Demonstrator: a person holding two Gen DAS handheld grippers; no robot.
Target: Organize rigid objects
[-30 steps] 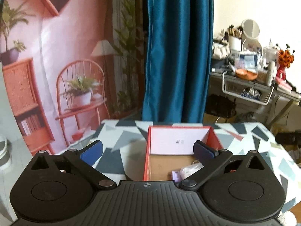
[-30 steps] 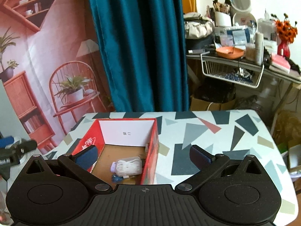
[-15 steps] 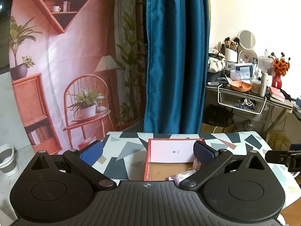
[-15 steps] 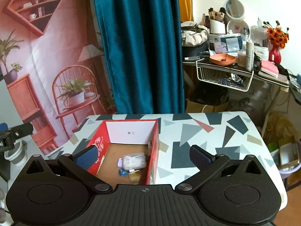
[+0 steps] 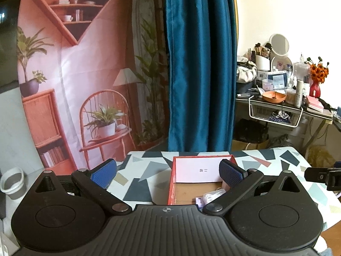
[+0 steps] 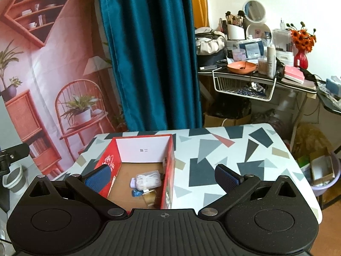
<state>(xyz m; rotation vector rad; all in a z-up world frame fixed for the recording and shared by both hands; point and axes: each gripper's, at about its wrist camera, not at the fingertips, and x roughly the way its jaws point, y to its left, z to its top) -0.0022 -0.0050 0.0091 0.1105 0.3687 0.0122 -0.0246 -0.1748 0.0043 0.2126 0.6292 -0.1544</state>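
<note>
Through the left wrist camera, the left gripper (image 5: pixel 167 173) is hanging above the near edge of the patterned table (image 5: pixel 147 168) with its jaws spread wide and nothing between the blue pads (image 5: pixel 104 171). Beyond them the red box (image 5: pixel 173 181) is sitting open on the tabletop, its white inner back wall facing the camera. The right-hand finger is covering part of the box's interior — only a clear plastic case (image 5: pixel 213 195) and the corner of a small pale purple item are peeking out beside it. At the far right edge a black piece of the other tool (image 5: pixel 324 177) is showing, level with the table. A teal curtain (image 5: pixel 198 64) and a printed backdrop (image 5: pixel 85 74) are standing behind the table.

Through the right wrist camera, the right gripper (image 6: pixel 164 178) is likewise released, jaws fully apart and empty, hovering over the table's near edge (image 6: pixel 223 149). The red box (image 6: pixel 170 170) is lying left of centre, with the left finger overlapping its near left wall. Inside, on the cardboard floor, the clear plastic case (image 6: pixel 148 179) holding coiled white cable is resting against a small purple object (image 6: pixel 133 182); just in front of them a blue item (image 6: pixel 137 193) and a small glass jar (image 6: pixel 150 197) are sitting close together. A cluttered desk (image 6: pixel 255 72) is standing well behind the table on the right.
</note>
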